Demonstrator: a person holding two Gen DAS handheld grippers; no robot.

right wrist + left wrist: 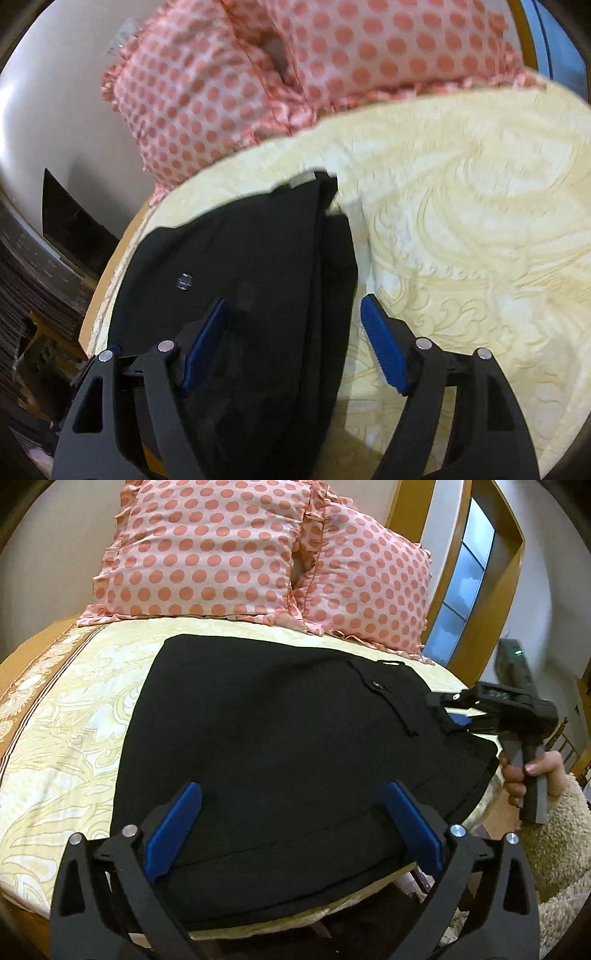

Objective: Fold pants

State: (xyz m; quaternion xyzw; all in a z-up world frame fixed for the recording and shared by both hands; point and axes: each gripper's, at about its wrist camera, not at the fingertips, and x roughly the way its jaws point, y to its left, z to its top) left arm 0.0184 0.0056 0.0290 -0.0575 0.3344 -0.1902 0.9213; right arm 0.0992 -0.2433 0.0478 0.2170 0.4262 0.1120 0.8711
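Black pants (pixel 277 738) lie folded on the cream patterned bedspread (pixel 74 720), waistband button toward the right. My left gripper (pixel 291 797) is open, its blue pads (pixel 177 827) spread just above the near edge of the pants, holding nothing. My right gripper (pixel 458 716) shows at the pants' right edge by the waistband, held by a hand. In the right wrist view the right gripper (pixel 295 314) is open, straddling the folded edge of the pants (pixel 258 277); one pad is over the cloth, the other over the bedspread (pixel 461 221).
Two pink polka-dot pillows (pixel 207 550) (pixel 369 587) stand at the head of the bed. A wooden-framed door or window (pixel 465 576) is at the right. The bed's near edge runs below the pants. A fuzzy sleeve (pixel 557 830) is at right.
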